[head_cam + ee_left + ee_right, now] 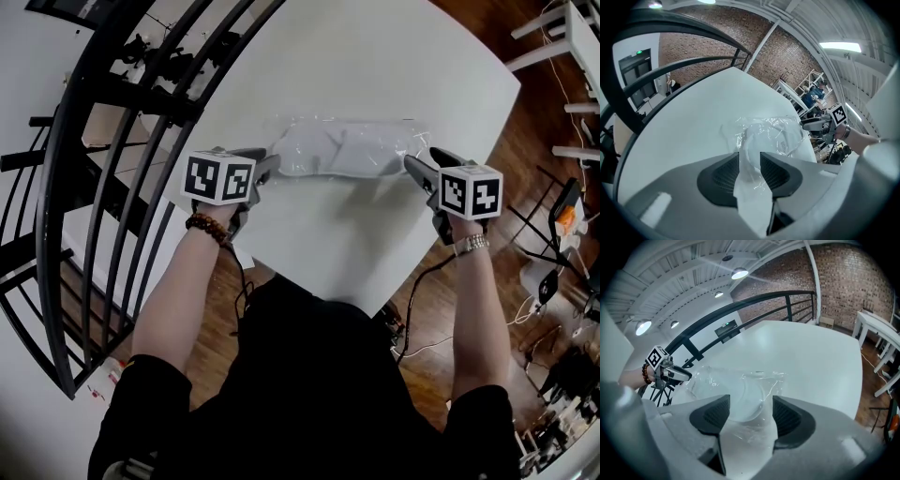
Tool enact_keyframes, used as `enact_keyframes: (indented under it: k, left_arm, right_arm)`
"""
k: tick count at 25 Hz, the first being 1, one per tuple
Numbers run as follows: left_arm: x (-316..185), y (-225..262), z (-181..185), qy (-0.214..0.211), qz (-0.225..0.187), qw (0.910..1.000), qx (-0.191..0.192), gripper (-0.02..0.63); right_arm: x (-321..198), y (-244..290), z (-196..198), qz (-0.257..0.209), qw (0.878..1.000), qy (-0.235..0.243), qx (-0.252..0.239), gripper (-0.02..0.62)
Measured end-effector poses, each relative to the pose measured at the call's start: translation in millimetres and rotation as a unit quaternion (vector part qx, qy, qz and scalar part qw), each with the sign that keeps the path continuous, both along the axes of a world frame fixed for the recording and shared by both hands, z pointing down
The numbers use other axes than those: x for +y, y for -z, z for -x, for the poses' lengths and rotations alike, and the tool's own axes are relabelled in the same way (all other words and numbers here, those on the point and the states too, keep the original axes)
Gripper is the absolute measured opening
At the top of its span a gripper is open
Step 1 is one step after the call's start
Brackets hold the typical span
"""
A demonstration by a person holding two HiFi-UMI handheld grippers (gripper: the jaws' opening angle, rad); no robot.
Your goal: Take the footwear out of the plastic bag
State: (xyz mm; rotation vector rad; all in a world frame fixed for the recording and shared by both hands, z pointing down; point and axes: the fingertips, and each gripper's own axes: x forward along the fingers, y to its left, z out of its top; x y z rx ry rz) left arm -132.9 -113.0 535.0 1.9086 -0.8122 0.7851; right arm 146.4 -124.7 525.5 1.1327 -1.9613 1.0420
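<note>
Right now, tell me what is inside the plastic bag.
Through the clear plastic bag on the white table shows white footwear, a pale rounded shape. The crinkled film blurs it: whether one piece or a pair lies there cannot be told.

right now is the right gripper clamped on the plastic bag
No, the right gripper stands wide open, the plastic bag loose between its jaws.
</note>
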Motion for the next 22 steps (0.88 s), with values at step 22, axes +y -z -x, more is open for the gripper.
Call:
enact_keyframes:
  k: [22]
  left_arm:
    - [-13,10,-19,-0.021,-0.036,0.999,0.017,0.145]
  right_arm:
    - [9,-14,6,0.02,1.0,0.013,-0.014,0.264]
